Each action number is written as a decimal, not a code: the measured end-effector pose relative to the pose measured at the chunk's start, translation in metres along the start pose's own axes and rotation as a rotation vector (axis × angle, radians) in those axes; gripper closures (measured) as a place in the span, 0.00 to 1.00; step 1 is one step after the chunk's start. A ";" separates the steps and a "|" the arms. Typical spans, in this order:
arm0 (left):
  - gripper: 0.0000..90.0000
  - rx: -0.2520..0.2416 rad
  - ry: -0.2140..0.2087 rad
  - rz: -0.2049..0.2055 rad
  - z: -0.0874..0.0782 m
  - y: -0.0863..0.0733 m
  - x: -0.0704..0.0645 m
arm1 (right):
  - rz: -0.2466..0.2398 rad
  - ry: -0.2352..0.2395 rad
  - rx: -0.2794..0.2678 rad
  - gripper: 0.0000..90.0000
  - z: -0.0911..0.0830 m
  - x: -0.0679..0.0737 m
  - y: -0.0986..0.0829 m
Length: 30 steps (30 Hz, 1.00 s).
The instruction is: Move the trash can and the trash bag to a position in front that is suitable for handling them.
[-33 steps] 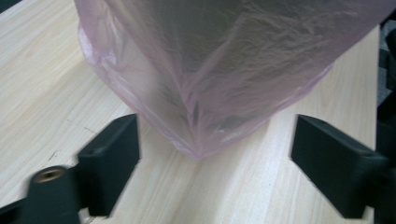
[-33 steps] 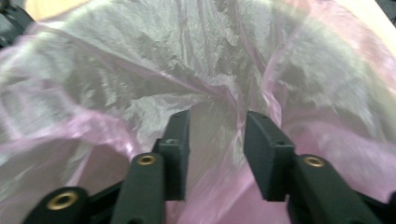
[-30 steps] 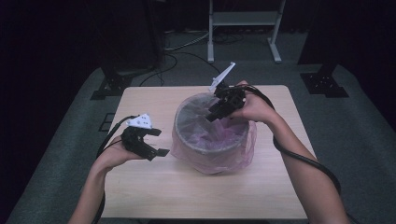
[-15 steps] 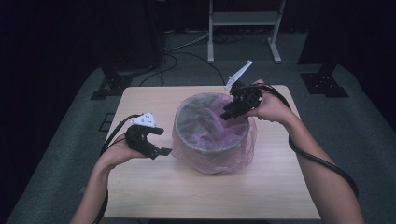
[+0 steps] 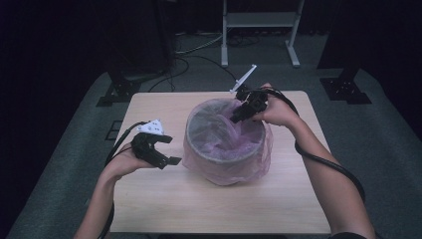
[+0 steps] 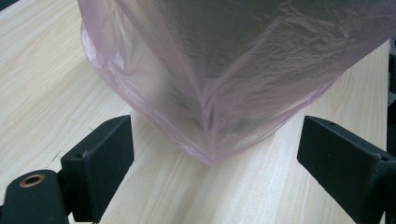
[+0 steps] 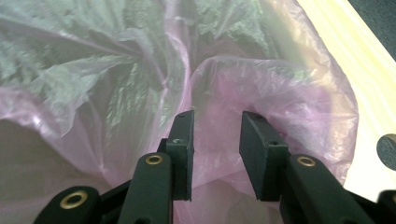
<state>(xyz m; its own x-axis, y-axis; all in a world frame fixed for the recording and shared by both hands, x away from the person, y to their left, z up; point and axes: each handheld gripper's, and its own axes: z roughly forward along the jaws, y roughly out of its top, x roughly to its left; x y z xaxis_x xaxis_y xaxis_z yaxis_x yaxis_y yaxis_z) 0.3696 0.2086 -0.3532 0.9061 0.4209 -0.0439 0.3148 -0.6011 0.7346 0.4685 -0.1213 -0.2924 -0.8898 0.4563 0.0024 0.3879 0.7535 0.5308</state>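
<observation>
Right gripper [image 5: 238,115] over far rim of bin [image 5: 224,158], jaws narrow with pink liner bag [image 7: 280,88] fold between them, not yet pinched; likely seating liner over rim. Left gripper [image 5: 166,152] wide open, bag skirt dead ahead, staged to grab.

The pink bag [image 6: 233,70] runs off the top edge in the left gripper view, its near surface blurred. In the right gripper view it spills past three edges — whether the right hand-held gripper [image 7: 215,140] pinches any film cannot be told. Its folds hide the bin's [image 5: 225,158] floor.
</observation>
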 end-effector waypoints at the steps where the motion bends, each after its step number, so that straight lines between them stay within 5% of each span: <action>1: 0.11 -0.001 0.002 -0.002 0.000 0.000 0.000 | 0.002 -0.003 0.004 0.72 0.001 0.000 0.001; 9: 0.11 0.003 0.004 0.000 -0.002 -0.003 -0.001 | -0.035 -0.010 -0.029 0.70 -0.020 0.016 -0.003; 14: 0.11 -0.002 0.002 0.001 -0.001 -0.001 -0.002 | -0.059 0.025 -0.028 0.70 -0.016 0.025 0.006; 21: 0.11 0.001 0.004 -0.004 -0.001 -0.003 0.000 | -0.059 0.046 -0.007 0.71 0.006 0.020 0.015; 30: 0.11 -0.002 0.012 -0.010 -0.005 -0.009 0.001 | -0.043 0.080 -0.085 0.63 -0.010 0.014 0.007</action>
<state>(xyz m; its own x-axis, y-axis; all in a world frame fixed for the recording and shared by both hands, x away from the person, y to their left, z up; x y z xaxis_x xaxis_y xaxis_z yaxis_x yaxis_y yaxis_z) 0.3665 0.2182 -0.3562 0.8993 0.4352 -0.0430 0.3235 -0.5956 0.7353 0.4564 -0.1143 -0.2796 -0.9229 0.3825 0.0443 0.3303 0.7271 0.6019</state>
